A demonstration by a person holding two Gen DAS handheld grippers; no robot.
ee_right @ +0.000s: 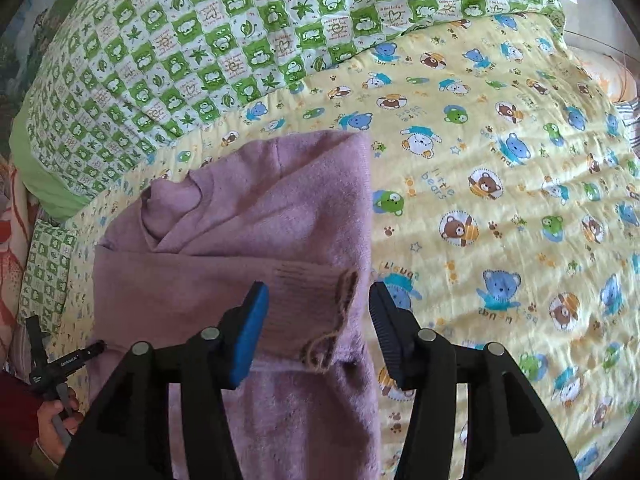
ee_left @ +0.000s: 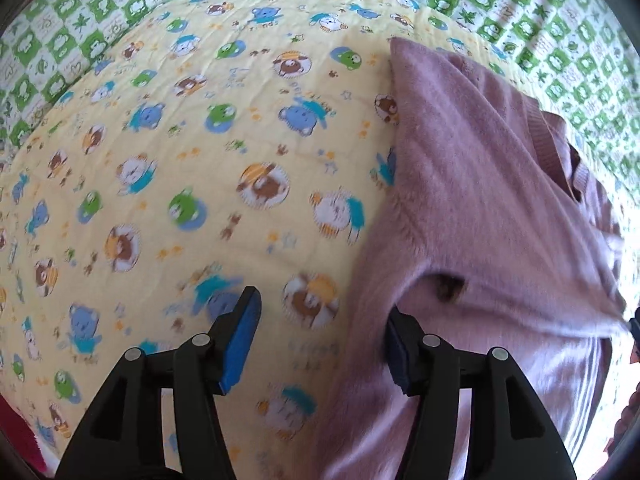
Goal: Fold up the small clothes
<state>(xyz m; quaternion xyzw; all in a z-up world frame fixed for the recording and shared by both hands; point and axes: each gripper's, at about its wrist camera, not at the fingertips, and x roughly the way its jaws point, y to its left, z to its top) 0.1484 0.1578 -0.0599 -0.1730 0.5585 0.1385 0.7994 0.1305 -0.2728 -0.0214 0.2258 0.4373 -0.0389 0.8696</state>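
While both grippers hover with jaws parted and gripping nothing, the left gripper (ee_left: 320, 344) and right gripper (ee_right: 318, 328) should retreat without snagging the sleeve cuff (ee_right: 316, 304). One lilac sweater (ee_right: 248, 220) lies folded on the yellow bear-print blanket (ee_right: 500, 200); one green checked quilt (ee_right: 200, 52) beyond.

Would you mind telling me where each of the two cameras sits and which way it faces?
Left wrist: sits on the left gripper, looking steeply down at the yellow bear-print quilt, with the purple sweater at right; its own two fingers show, open.
Right wrist: sits on the right gripper, tilted down over the sweater's folded sleeve cuff; own fingers open, and a hand holding the left gripper at lower left.
Shared: sweater, quilt, green checked blanket.
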